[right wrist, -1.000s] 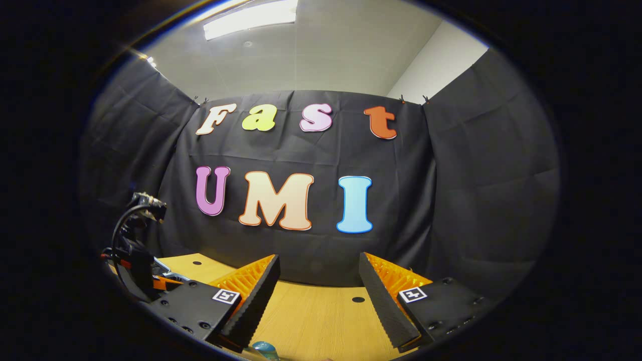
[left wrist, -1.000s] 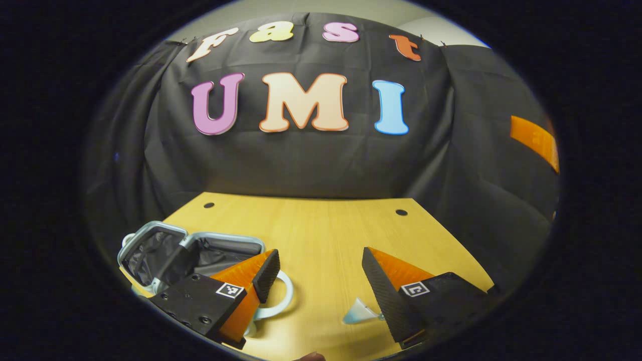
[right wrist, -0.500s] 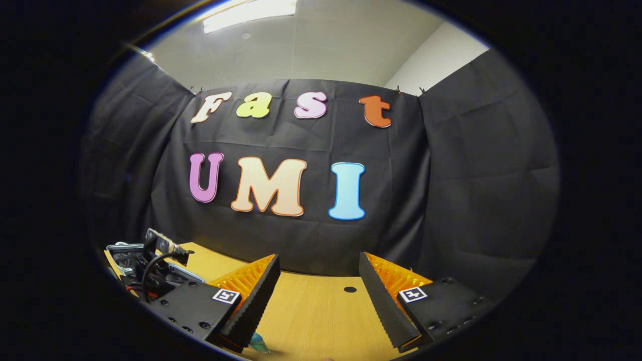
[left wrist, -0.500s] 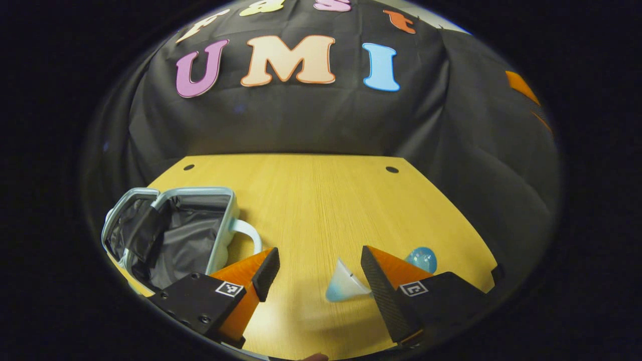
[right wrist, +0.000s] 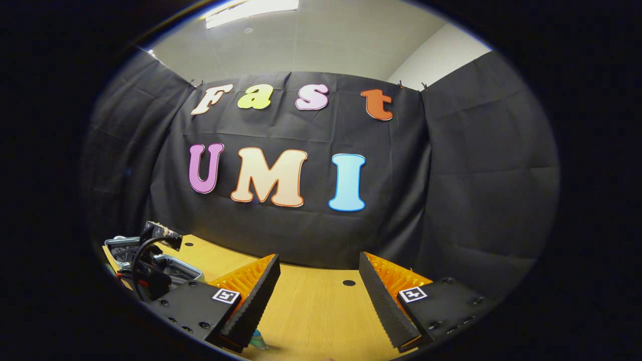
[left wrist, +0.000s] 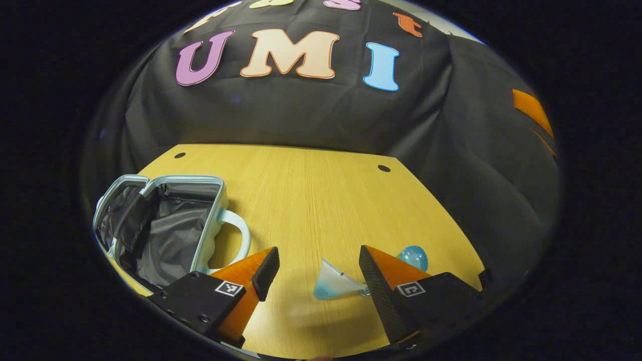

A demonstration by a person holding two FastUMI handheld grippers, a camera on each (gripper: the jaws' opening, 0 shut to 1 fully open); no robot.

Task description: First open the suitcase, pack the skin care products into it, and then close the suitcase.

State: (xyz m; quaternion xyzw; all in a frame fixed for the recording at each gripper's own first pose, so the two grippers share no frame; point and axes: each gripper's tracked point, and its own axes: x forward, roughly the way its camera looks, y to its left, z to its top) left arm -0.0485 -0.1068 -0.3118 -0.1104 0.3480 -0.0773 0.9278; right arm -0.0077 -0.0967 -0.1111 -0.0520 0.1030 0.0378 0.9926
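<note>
The suitcase (left wrist: 165, 220) lies open on the table (left wrist: 321, 190), to the left of the left gripper (left wrist: 316, 263) and a little ahead of it. Its dark lining is visible and nothing lies inside it, as far as the left gripper view shows. Its pale handle (left wrist: 235, 235) points toward the gripper's left finger and is just beside it.

The left gripper is spread wide and holds nothing. Between its fingers, close to the right one, lies a small frosted tube (left wrist: 333, 287) with a bluish end, flat on the table. Just behind the right finger sits a round blue product (left wrist: 414, 256).

The right gripper (right wrist: 318, 281) is also spread and empty, raised and looking mostly at the booth wall. A small part of something bluish (right wrist: 258, 342) shows under its left finger.

I judge that the opening step is done and the packing is beginning. The tube is off-centre, so if the fingers close here, the right finger may push it sideways and not pinch it. It is flat and looks slippery, so it may slide or turn out of the grip. The round product may roll away toward the table's right edge if the finger knocks it. The handle may catch the left finger on the way to the suitcase.
</note>
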